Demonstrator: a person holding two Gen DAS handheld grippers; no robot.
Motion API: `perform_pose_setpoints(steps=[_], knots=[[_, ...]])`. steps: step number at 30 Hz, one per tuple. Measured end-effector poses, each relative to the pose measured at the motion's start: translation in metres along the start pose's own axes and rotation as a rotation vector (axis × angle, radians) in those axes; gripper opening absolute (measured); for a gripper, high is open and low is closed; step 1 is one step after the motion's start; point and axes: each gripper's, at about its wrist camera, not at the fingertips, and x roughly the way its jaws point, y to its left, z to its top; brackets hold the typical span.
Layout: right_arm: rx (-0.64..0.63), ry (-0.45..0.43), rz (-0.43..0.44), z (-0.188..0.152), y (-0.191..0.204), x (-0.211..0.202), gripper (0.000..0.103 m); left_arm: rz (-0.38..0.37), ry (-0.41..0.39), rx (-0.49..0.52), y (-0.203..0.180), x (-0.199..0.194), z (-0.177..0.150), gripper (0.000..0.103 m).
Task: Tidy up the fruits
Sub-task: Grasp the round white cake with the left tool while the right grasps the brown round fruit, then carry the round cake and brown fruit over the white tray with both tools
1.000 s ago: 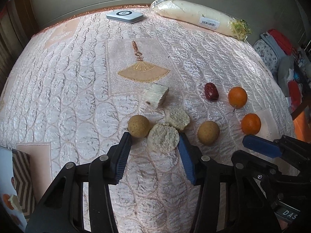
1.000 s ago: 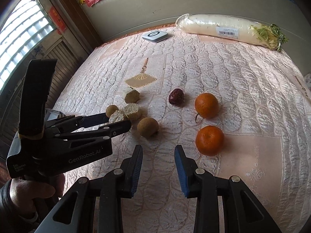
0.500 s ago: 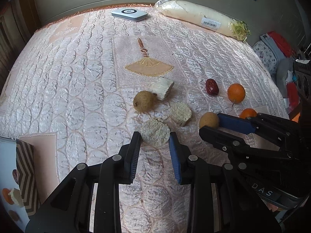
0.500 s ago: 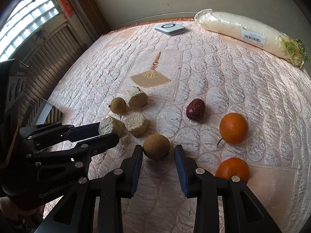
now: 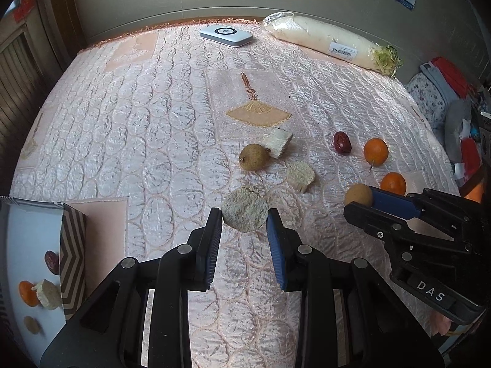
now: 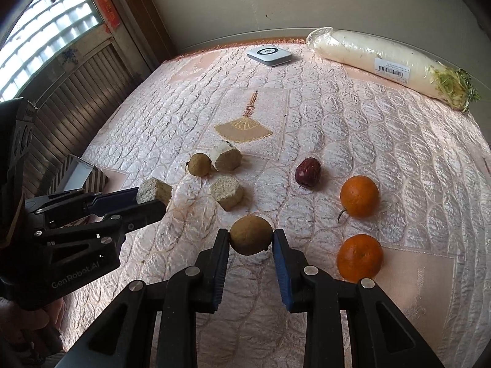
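My left gripper [image 5: 244, 218] is shut on a pale cut fruit chunk [image 5: 244, 211], also seen in the right wrist view [image 6: 153, 191]. My right gripper [image 6: 250, 239] is shut on a round brown fruit [image 6: 251, 235], also seen in the left wrist view [image 5: 358, 194]. On the quilted pink cloth lie another brown fruit [image 5: 253, 161], two more pale chunks [image 5: 277, 143] [image 5: 300, 175], a red date [image 5: 342, 146] and two oranges [image 5: 375, 151] [image 5: 393, 183].
A long wrapped white radish [image 5: 331, 43] and a flat white device [image 5: 226, 36] lie at the far edge. A patterned box with a picture card [image 5: 33, 263] sits at the left. Clothes [image 5: 445, 92] are piled beyond the right edge.
Both grippers have closed: the left on the pale chunk, the right on the brown fruit. The other brown fruit now lies farther back, beside the far chunk.
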Motion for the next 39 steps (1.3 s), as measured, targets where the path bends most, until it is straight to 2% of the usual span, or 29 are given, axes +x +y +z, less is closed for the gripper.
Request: perform_pose_setpoints(steps=[14,21,31,39], knots=[[-0.012,-0.049,0.010,-0.003,0.040,-0.036,0.028,0.017,-0.027,-0.008,0.020,-0.033,-0.009,0.029],[-0.059,-0.057,0.016,-0.002,0.066,-0.046,0.028,0.026,-0.052,-0.030,0.036,-0.049,-0.016,0.029],[-0.139,-0.043,0.057,-0.003,0.108,-0.040,0.028,0.077,-0.076,-0.086,0.075,-0.069,-0.029,0.029],[-0.211,-0.012,0.108,-0.004,0.145,-0.024,0.028,0.125,-0.082,-0.171,0.114,-0.083,-0.051,0.029]])
